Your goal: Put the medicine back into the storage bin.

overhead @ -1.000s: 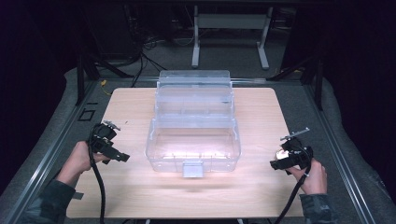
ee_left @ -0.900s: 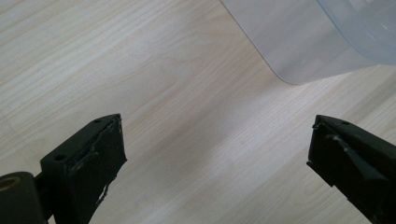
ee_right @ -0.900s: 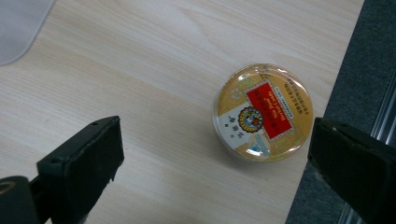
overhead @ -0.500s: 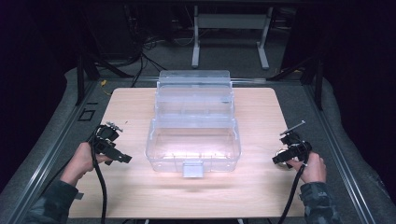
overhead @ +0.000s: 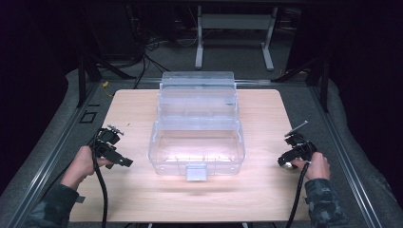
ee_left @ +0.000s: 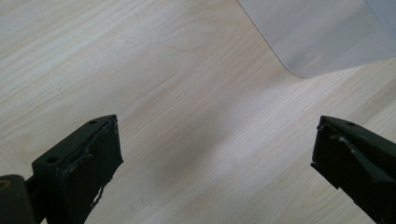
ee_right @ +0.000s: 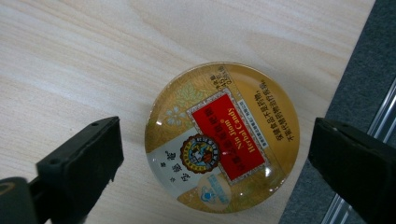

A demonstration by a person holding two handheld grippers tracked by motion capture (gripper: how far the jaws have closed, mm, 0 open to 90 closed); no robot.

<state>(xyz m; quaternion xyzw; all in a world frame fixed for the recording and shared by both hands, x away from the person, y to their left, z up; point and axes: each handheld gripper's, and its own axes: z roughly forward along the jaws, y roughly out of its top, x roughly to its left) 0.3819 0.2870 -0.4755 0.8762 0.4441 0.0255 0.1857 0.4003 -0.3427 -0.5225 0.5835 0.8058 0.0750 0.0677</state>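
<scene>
A round, gold-coloured candy tin with a red label and a glossy domed lid (ee_right: 222, 138) lies flat on the pale wooden worktop (ee_right: 70, 60) in the middle of the right gripper view, close to the worktop's edge, where grey matting runs down the right side of the frame. The right gripper (ee_right: 215, 163) hangs over it with its 2 black fingers (ee_right: 84, 158) spread wide, 1 at the lower left and 1 at the lower right of that frame, the tin between them and touching neither. In the high view the right gripper (overhead: 290, 159) sits at the right edge of the worktop (overhead: 142, 199), held by a hand in a camouflage sleeve, and the tin shows as a small pale disc beneath it. A large clear plastic box with stepped tiers and a front latch (overhead: 197, 137) stands in the centre of that view, well apart from both grippers. The left gripper (overhead: 124, 162) is at the centre left of the high view, just off the box's left side. In the left gripper view its fingers (ee_left: 88, 154) are also wide apart, holding nothing, over bare wood, with a rounded corner of the clear box (ee_left: 322, 37) at the upper right.
</scene>
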